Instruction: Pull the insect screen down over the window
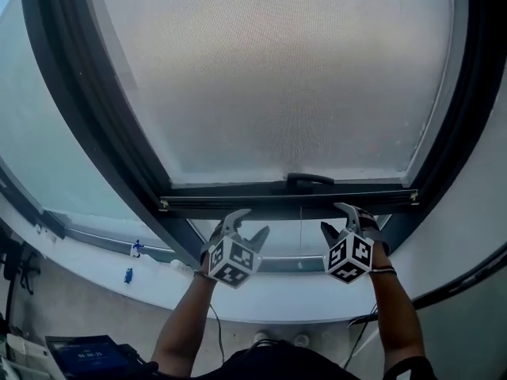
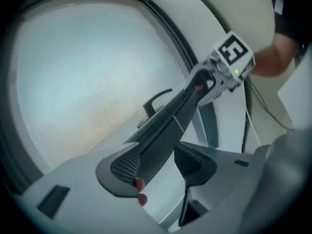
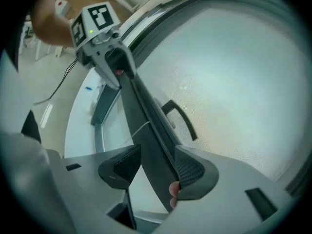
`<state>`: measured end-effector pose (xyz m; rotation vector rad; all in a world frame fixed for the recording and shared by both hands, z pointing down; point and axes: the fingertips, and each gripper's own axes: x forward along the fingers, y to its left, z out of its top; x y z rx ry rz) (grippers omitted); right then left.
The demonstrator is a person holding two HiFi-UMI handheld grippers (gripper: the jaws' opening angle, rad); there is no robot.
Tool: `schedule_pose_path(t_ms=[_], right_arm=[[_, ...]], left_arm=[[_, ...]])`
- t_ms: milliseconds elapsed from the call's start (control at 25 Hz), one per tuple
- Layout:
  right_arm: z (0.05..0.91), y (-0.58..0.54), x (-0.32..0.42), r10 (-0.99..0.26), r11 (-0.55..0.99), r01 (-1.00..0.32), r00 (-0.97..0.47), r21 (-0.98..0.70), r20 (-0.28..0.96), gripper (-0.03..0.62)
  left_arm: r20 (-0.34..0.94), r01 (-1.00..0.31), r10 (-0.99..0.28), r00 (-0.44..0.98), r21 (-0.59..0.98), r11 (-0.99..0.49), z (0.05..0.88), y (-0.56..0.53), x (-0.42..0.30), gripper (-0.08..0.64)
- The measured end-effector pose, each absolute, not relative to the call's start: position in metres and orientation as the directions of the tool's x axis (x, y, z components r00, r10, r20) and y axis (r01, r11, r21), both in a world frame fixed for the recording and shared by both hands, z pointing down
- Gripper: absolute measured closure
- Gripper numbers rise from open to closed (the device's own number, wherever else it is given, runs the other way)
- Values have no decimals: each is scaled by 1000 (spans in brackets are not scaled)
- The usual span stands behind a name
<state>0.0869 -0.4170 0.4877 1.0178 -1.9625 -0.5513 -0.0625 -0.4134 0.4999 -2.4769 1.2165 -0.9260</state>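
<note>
Insect screen's bottom bar (image 1: 287, 203) runs sideways right between the open jaws of my left gripper (image 1: 249, 224) and right gripper (image 1: 334, 218), neither clamped.

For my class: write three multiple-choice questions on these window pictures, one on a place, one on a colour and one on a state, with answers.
1. The screen's handle sits:
A) between the left gripper and the right gripper
B) left of both
C) right of both

2. The screen's bottom bar is:
A) white
B) dark
C) red

3. The left gripper's jaws are:
A) shut, empty
B) shut on a cable
C) apart, astride the bar

Answers:
1 A: each gripper view shows the handle before the other gripper.
2 B: it is dark against the pale mesh.
3 C: a gap shows beside the bar.
</note>
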Motion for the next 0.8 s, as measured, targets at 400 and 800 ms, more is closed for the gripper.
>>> schedule_pose_path(t_ms=[400, 800], right_arm=[[442, -359, 88, -908, 399, -817, -415, 416, 58, 588], [452, -314, 87, -933, 355, -920, -360, 165, -1, 588]], left_arm=[[138, -847, -888, 439, -266, -460, 448, -354, -46, 557], [19, -936, -938, 345, -68, -345, 451, -314, -83, 557]])
